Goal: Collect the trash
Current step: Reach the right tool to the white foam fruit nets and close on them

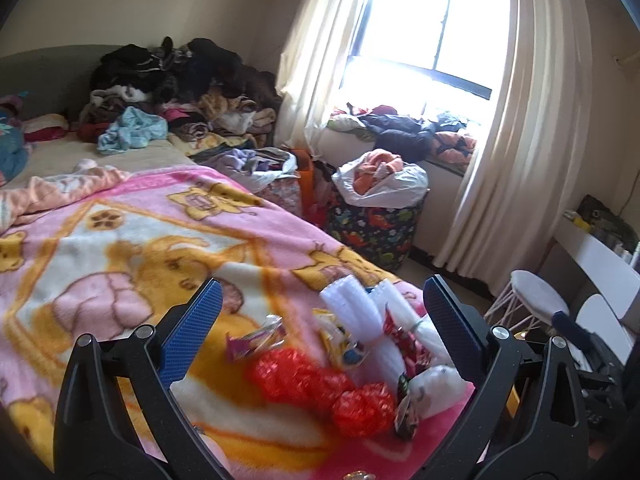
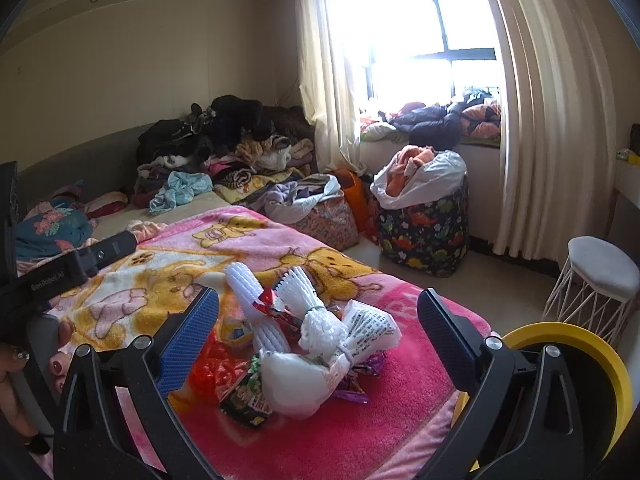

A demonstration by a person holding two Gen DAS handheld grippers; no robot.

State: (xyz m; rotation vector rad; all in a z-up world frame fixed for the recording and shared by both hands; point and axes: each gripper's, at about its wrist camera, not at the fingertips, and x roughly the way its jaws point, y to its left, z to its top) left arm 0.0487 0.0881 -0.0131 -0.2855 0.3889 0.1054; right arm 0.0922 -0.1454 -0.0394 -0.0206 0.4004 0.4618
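Bed covered by pink cartoon-bear blanket [image 2: 224, 248]; trash pile [image 2: 304, 344] sits on it near the foot end: white foam fruit nets [image 2: 250, 292], red mesh netting [image 1: 304, 376], clear printed plastic bag [image 2: 368, 328], snack wrappers [image 2: 244, 400]. Clothes heap [image 2: 224, 140] at the far end of the bed against the wall. Beside the bed on the floor: dinosaur-print laundry bin [image 2: 428, 236] stuffed with a white bag of clothes, a floral bag [image 2: 332, 220], orange item between them. More clothes on the window sill [image 2: 440, 120], curtains [image 2: 548, 120] either side. White wire-leg stool [image 2: 600, 280] at right; yellow round rim [image 2: 580, 344] cut off behind right gripper frame, can't identify.

Left view motion-blurred, trash details smeared. Wrapper prints unreadable.

Left gripper [image 1: 320, 312] spread wide, empty, hovering just over the trash pile, pile framed between the blue pads. Right gripper [image 2: 318, 312] also wide, empty, pile between the fingers, not touching. Left gripper body and a hand [image 2: 24, 360] with painted nails show at the right view's left edge, partly cut off.
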